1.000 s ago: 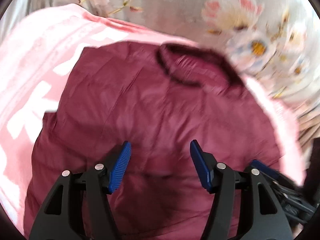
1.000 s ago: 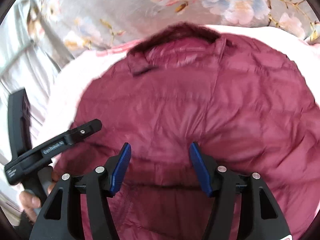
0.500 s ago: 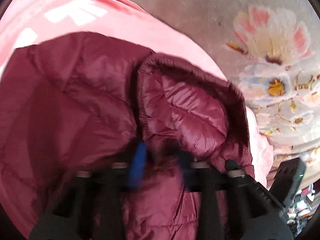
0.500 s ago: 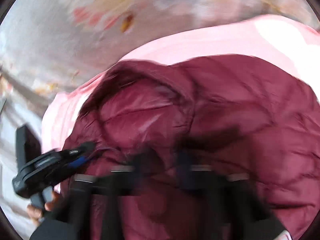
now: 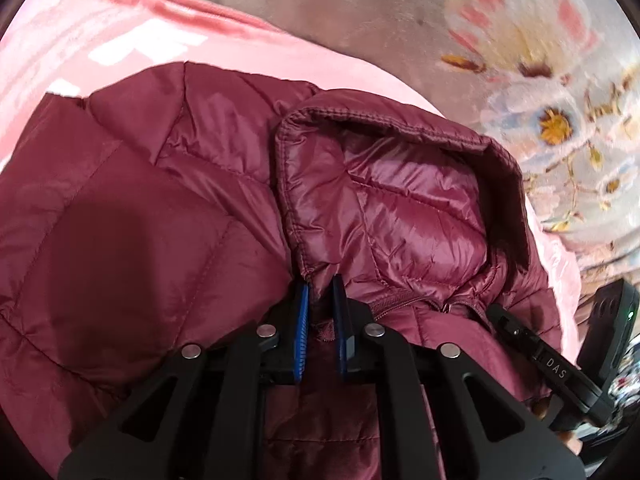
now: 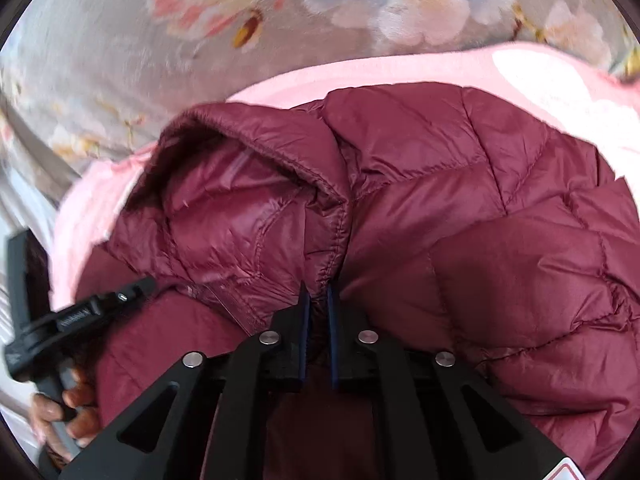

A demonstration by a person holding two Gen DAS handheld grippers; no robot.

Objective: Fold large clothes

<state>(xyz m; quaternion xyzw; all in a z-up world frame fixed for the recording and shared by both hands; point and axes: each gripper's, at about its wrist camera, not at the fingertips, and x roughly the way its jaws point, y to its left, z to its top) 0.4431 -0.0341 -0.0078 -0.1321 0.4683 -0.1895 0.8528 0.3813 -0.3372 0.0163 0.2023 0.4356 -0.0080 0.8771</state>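
A maroon quilted puffer jacket (image 5: 168, 216) lies on a pink blanket; it also fills the right wrist view (image 6: 480, 248). Its hood (image 5: 392, 200) is open toward me, also seen in the right wrist view (image 6: 240, 216). My left gripper (image 5: 320, 300) is shut on the jacket at the left base of the hood edge. My right gripper (image 6: 318, 300) is shut on the jacket at the right base of the hood edge. The right gripper's body (image 5: 560, 364) shows at the lower right of the left wrist view; the left gripper's body (image 6: 72, 320) shows at the lower left of the right wrist view.
The pink blanket (image 5: 120, 28) with white lettering lies under the jacket, also in the right wrist view (image 6: 540, 76). A grey floral bedspread (image 5: 520, 60) lies beyond it, also seen from the right wrist (image 6: 200, 32). A hand (image 6: 68, 408) holds the left gripper.
Both grippers were open over the jacket's middle; they moved forward to the hood's base and shut on the fabric, one on each side.
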